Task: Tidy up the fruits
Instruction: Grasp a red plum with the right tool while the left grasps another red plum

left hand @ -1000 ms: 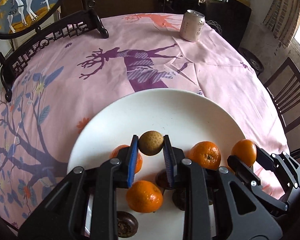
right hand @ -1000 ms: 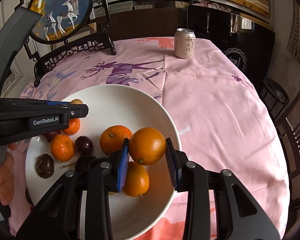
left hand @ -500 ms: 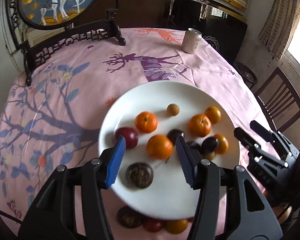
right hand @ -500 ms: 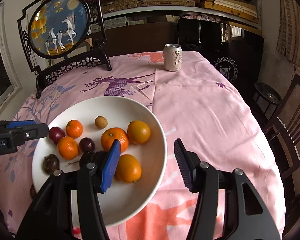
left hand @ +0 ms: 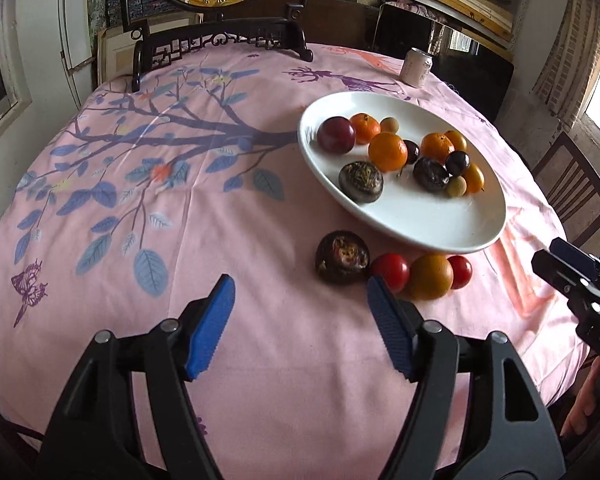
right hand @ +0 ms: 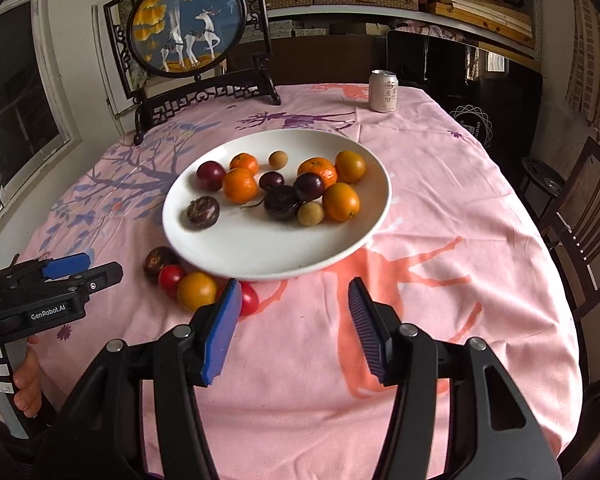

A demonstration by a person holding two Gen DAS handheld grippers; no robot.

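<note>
A white plate (left hand: 420, 224) (right hand: 260, 256) on the pink cloth holds several fruits: oranges, dark passion fruits, small tan longans. On the cloth beside its near rim lie a dark wrinkled passion fruit (left hand: 342, 257) (right hand: 158, 260), a red tomato (left hand: 390, 269) (right hand: 171, 277), an orange (left hand: 431, 276) (right hand: 197, 291) and another red tomato (left hand: 461, 272) (right hand: 249, 300). My left gripper (left hand: 300, 320) is open and empty, just short of the loose fruits. My right gripper (right hand: 294, 320) is open and empty, near the plate's front rim.
A drink can (right hand: 384, 91) (left hand: 417, 67) stands at the far side of the round table. A framed deer screen (right hand: 188, 28) on a dark stand is at the back left. A dark chair (right hand: 580, 216) is to the right.
One second ago my left gripper held a longan and my right an orange over the plate. Both have let go, opened and pulled back from the plate.
</note>
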